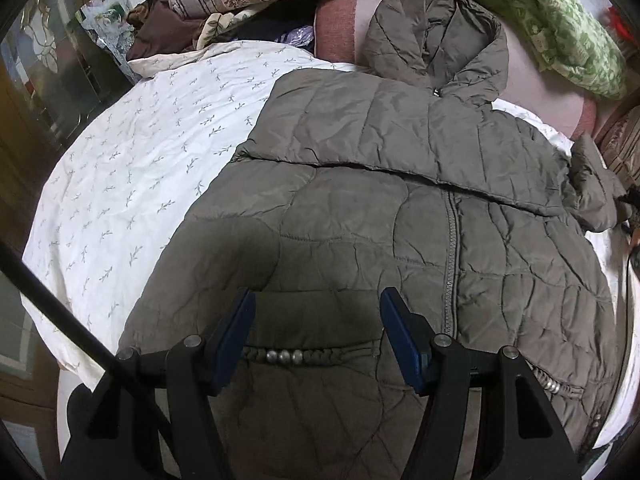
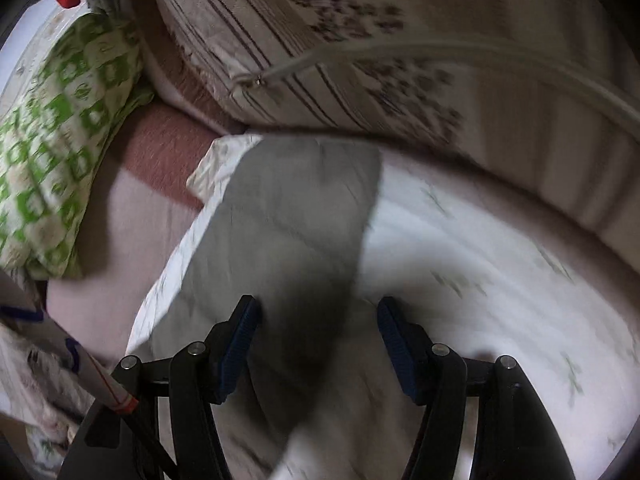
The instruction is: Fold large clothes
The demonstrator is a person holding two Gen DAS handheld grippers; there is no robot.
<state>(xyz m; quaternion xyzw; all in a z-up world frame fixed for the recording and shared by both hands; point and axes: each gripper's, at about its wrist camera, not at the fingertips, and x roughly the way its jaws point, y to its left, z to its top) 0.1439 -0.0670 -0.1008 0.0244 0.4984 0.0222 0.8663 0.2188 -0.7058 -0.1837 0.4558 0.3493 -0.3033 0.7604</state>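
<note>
A large olive-grey quilted puffer jacket (image 1: 400, 220) lies front-up and spread flat on a white sheet printed with small leaf sprigs (image 1: 132, 168). Its hood (image 1: 436, 36) points toward the far end of the bed and rests on a pinkish blanket. One sleeve (image 1: 360, 132) is folded across the chest, its lower edge making a straight diagonal line over the front. The zipper (image 1: 451, 256) runs closed down the middle, and a braided pocket trim with three metal beads (image 1: 285, 356) shows near the hem. In the blurred right wrist view, a grey quilted strip of the jacket (image 2: 288, 216) lies on the sheet.
</note>
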